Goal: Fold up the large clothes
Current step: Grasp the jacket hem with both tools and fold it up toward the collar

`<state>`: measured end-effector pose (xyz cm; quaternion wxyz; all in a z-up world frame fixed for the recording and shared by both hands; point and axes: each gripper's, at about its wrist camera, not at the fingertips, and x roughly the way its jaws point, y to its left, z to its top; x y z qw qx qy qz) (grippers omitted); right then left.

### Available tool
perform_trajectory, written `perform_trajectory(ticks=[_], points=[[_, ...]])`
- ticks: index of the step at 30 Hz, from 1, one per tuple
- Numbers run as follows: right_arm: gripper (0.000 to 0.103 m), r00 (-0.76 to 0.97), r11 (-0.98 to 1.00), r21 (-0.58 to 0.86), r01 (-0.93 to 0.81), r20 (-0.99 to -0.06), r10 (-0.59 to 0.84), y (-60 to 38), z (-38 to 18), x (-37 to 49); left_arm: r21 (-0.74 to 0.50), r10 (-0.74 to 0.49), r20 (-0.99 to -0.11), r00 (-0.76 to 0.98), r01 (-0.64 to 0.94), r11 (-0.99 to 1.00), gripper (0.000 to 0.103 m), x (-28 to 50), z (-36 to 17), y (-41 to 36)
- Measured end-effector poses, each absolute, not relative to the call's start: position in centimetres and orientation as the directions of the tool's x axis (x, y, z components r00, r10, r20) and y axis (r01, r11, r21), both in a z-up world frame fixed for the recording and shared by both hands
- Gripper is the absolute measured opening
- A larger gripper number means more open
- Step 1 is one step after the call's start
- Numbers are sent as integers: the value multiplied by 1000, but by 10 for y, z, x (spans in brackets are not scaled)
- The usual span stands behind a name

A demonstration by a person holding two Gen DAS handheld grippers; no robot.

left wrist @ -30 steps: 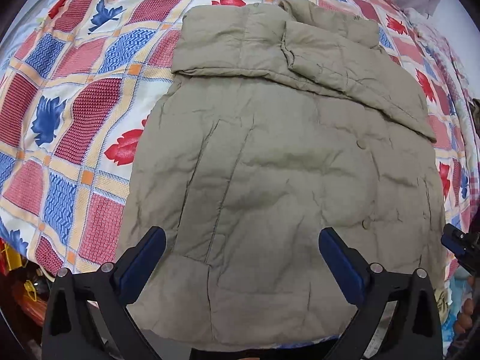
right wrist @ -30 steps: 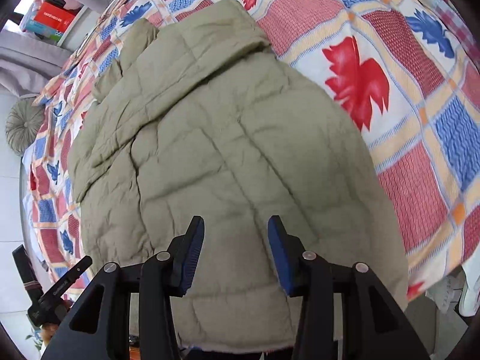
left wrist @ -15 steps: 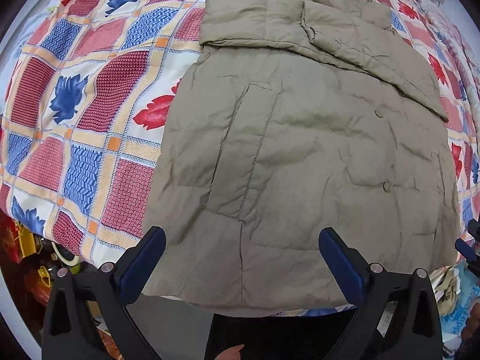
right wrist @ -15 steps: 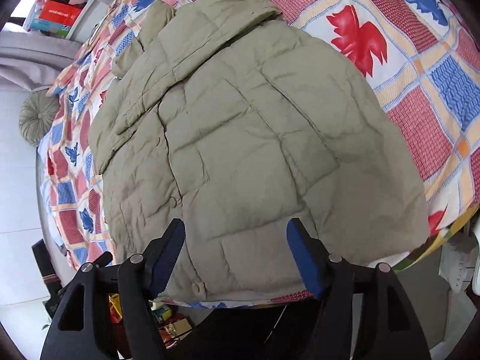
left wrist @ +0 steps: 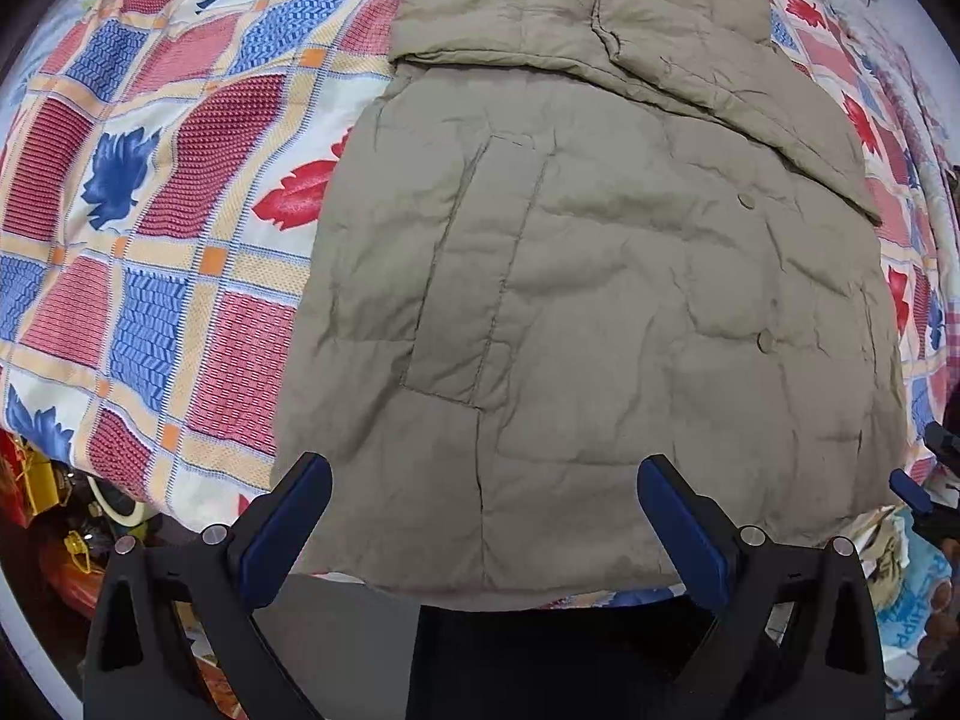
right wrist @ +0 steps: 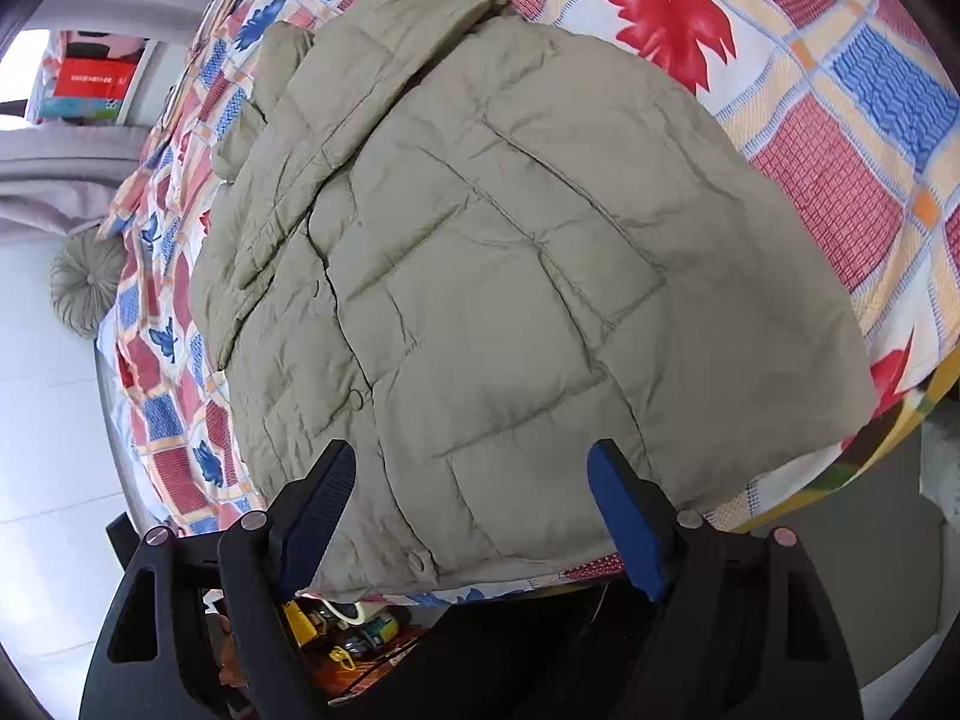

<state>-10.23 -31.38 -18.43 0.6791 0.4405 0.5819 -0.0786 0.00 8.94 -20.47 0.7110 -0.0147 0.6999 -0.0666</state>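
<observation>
Both grippers hang over the near edge of the bed with nothing in them. Left gripper [left wrist: 483, 516] points straight down at the jacket [left wrist: 600, 300], jaws spread wide, blue pads apart above the hem and not touching the cloth. Right gripper [right wrist: 471, 504] tilts down at a slant toward the same hem, jaws also wide, the fabric lying below the gap and not pinched.

The jacket, a quilted olive one, lies flat on the bedspread [left wrist: 150, 210], collar end far from the cameras, hem at the bed's near edge. One sleeve is folded across the top of the body. Two snaps [left wrist: 765, 341] show along the front placket, and a stitched pocket panel runs down the left side in the left view. The bedspread is a check of red, blue and cream with red and blue leaves.

Writing: a red box [right wrist: 90, 81] on a shelf in the right view carries pale lettering too small to read; a blue bag [left wrist: 912, 612] at the right edge of the left view has print that I cannot make out.

A second ago the right jaws stood much closer together over the jacket; they have since spread. Both cameras have drawn back toward the bed's edge, so the hem and the floor clutter below now show.
</observation>
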Motion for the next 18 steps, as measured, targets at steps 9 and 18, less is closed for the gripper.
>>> perform_trajectory(ticks=[9,18], points=[[85,343,469,578,668,-799,494,-319,-206,-128,-388,-388,-916,-98,-23,921,102,-27,-222,110],[85,307,312,578,754,-730,610,-316,-254,-163,-556,-559,-791,-251,-89,827,102,-52,-250,121]])
